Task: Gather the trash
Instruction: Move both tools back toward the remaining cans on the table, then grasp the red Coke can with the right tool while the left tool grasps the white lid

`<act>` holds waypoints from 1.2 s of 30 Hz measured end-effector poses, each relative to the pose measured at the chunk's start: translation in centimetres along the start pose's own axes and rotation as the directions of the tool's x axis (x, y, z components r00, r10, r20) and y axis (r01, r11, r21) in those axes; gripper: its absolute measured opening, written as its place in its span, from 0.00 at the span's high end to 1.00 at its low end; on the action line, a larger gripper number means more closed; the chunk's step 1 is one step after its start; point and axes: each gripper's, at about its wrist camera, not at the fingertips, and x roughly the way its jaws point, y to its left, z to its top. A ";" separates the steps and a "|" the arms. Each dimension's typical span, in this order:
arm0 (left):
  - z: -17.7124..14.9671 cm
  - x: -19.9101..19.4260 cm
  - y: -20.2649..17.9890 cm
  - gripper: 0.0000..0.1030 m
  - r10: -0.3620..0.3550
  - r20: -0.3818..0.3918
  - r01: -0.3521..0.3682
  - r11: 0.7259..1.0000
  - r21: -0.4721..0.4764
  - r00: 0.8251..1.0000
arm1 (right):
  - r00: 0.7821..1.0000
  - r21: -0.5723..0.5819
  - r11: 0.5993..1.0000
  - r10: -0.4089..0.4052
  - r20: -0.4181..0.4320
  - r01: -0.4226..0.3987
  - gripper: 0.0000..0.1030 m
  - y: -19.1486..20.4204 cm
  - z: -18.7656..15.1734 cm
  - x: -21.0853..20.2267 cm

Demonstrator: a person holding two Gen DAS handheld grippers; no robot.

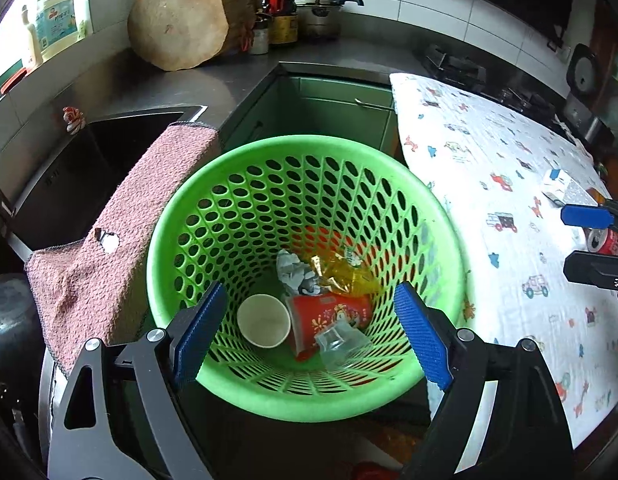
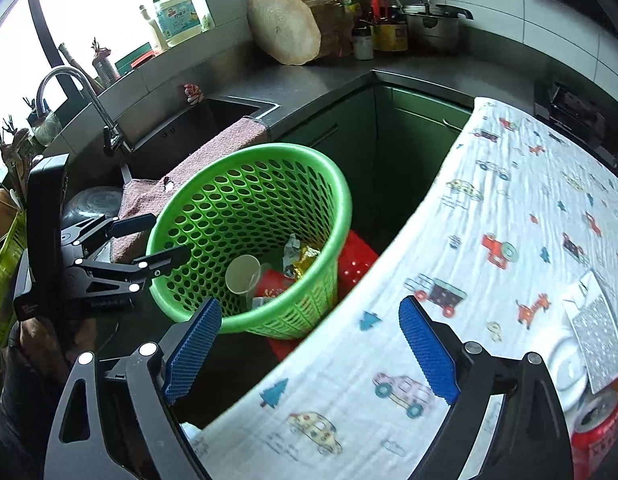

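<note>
A green perforated basket [image 1: 309, 142] [image 2: 253, 152] stands below the counter and beside the table. It holds a white paper cup [image 1: 263, 320] [image 2: 241, 274], a red paper cup [image 1: 329, 312], a clear plastic cup [image 1: 341, 346], a yellow wrapper [image 1: 345, 276] [image 2: 305, 258] and crumpled paper [image 1: 293, 272]. My left gripper [image 1: 309, 292] [image 2: 169, 238] hangs open over the basket's mouth with nothing between its pads. My right gripper [image 2: 309, 308] [image 1: 581, 242] is open and empty over the table's near edge. A red can [image 2: 597, 428] [image 1: 605, 240] lies on the table to its right.
The table carries a white cloth printed with cars [image 2: 489, 220], with a white packet [image 2: 597, 332] by the can. A pink towel [image 1: 121, 240] hangs over the sink's edge [image 1: 109, 120]. A wooden chopping block [image 1: 177, 24], bottles and a pot line the counter. A red stool [image 2: 357, 260] sits under the basket.
</note>
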 end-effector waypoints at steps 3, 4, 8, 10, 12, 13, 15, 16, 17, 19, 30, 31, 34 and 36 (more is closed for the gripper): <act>0.2 -0.3 -1.8 0.18 -0.015 0.007 0.015 1.000 0.025 1.000 | 0.999 0.015 0.999 -0.044 0.005 0.044 0.15 -2.1 -1.6 -2.0; 0.4 -0.4 -2.4 0.18 -0.022 0.009 0.021 0.999 0.034 1.000 | 0.998 0.022 0.998 -0.058 0.008 0.057 0.15 -2.8 -2.2 -2.7; 0.7 -0.9 -4.9 0.18 -0.044 0.021 0.042 0.997 0.069 0.999 | 0.993 0.048 0.992 -0.117 0.007 0.117 0.15 -5.7 -4.5 -5.2; 0.8 -1.1 -6.1 0.18 -0.059 0.024 0.056 0.995 0.080 0.998 | 0.988 0.055 0.987 -0.152 0.001 0.152 0.15 -7.2 -5.5 -6.3; 0.9 -1.1 -7.3 0.18 -0.073 0.023 0.071 0.993 0.089 0.997 | 0.983 0.063 0.981 -0.181 -0.007 0.181 0.15 -8.6 -6.5 -7.3; 1.0 -1.0 -7.9 0.18 -0.079 0.021 0.077 0.993 0.095 0.997 | 0.981 0.067 0.978 -0.195 -0.011 0.196 0.14 -9.5 -7.0 -7.8; 1.1 -0.8 -9.1 0.18 -0.090 0.016 0.088 0.991 0.106 0.996 | 0.975 0.077 0.972 -0.222 -0.019 0.223 0.14 -11.0 -7.9 -8.7; 1.1 -0.7 -9.7 0.18 -0.096 0.013 0.094 0.989 0.112 0.995 | 0.972 0.080 0.969 -0.232 -0.023 0.233 0.14 -11.7 -8.3 -9.1; 1.2 -0.6 -10.3 0.18 -0.101 0.010 0.100 0.988 0.119 0.995 | 0.970 0.081 0.967 -0.240 -0.027 0.241 0.14 -12.3 -8.6 -9.4; 1.3 -0.4 -11.6 0.18 -0.109 0.005 0.107 0.985 0.132 0.994 | 0.964 0.075 0.962 -0.262 -0.037 0.264 0.14 -13.5 -9.2 -10.0; 1.7 0.9 -18.5 0.09 -0.170 -0.028 0.172 0.959 0.225 0.985 | 0.939 -0.047 0.945 -0.326 -0.112 0.323 0.13 -18.2 -11.2 -9.6; 1.7 1.1 -19.1 0.09 -0.172 -0.030 0.174 0.956 0.237 0.985 | 0.937 -0.057 0.944 -0.330 -0.113 0.325 0.13 -18.5 -11.3 -9.5; 1.9 1.5 -20.8 0.09 -0.185 -0.040 0.189 0.945 0.266 0.982 | 0.935 -0.085 0.944 -0.329 -0.131 0.320 0.13 -19.3 -11.4 -8.9; 2.0 1.9 -21.8 0.09 -0.196 -0.048 0.201 0.938 0.281 0.979 | 0.938 -0.097 0.948 -0.314 -0.149 0.302 0.13 -19.7 -11.4 -8.4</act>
